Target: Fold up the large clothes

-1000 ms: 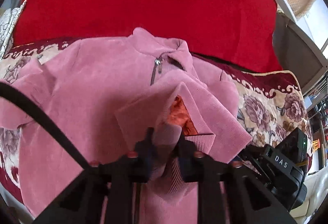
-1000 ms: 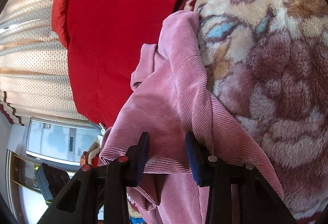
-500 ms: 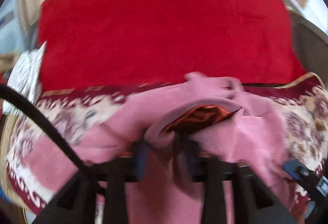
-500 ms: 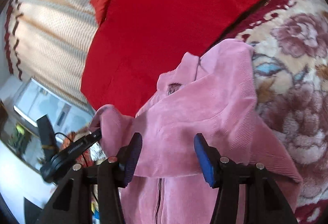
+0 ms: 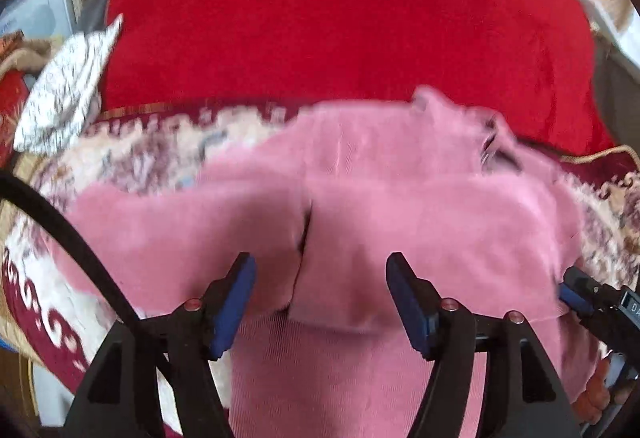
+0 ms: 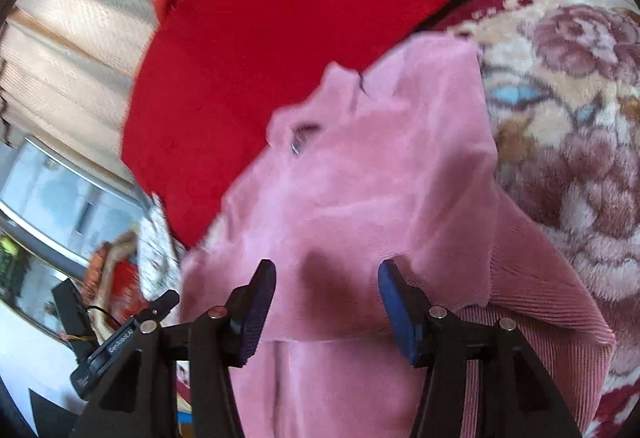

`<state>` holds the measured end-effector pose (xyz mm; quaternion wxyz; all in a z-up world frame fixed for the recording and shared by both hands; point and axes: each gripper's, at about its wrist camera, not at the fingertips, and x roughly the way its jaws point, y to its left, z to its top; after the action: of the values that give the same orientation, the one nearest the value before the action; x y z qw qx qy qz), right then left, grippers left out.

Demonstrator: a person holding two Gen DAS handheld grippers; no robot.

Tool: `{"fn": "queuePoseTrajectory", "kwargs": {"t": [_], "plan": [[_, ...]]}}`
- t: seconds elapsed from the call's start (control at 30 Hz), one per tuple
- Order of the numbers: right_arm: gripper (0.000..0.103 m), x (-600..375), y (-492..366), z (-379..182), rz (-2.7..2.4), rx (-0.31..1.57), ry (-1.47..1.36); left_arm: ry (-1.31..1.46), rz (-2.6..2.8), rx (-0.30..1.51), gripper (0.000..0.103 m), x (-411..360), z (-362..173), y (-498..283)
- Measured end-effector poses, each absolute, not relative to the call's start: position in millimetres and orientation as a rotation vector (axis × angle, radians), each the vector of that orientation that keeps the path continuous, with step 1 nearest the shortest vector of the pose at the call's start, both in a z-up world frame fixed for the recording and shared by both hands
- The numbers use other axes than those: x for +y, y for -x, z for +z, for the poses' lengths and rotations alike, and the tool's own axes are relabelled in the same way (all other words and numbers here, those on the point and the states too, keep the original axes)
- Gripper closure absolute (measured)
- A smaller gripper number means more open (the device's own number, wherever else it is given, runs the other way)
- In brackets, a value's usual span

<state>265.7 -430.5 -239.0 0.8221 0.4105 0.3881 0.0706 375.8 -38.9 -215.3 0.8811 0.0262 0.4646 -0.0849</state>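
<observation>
Red plush, a big cushion (image 5: 344,9), fills the space beyond both my tongs, and in front of it the flowered blanket (image 6: 568,141) spreads out to either side. Pink corduroy jacket (image 5: 400,205) lies on that blanket right under and ahead of my fingers. I have my left tongs (image 5: 320,298) and right tongs (image 6: 326,298) both spread wide, gripping nothing.

Red cushion (image 5: 348,17) propped at back, floral blanket (image 6: 568,125) spread below. Beige dotted curtain (image 6: 76,37) lit by daylight; window (image 6: 60,205) seen at left.
</observation>
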Motion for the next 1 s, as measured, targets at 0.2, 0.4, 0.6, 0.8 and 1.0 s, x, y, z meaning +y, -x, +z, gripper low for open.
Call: {"fn": "queuePoseTrajectory", "kwargs": {"t": [0.2,0.4,0.6,0.8,1.0], "plan": [[0.044,-434,-260,-232,0.178,0.780,-0.883,0.119,-0.068,0.947,0.035,29,-202,-370],[0.036,-419,-247,-203,0.193,0.651,-0.729,0.337,0.154,0.856,0.021,142,-182,-361],[0.035,-410,-249,-202,0.212,0.661,-0.740,0.648,0.188,0.882,0.021,214,-217,-365],[0.035,-409,-250,-199,0.179,0.637,-0.727,0.797,0.148,0.886,0.038,223,-249,-382],[0.035,-404,-253,-196,0.148,0.645,-0.661,0.825,0.129,0.892,0.043,220,-264,-409]]}}
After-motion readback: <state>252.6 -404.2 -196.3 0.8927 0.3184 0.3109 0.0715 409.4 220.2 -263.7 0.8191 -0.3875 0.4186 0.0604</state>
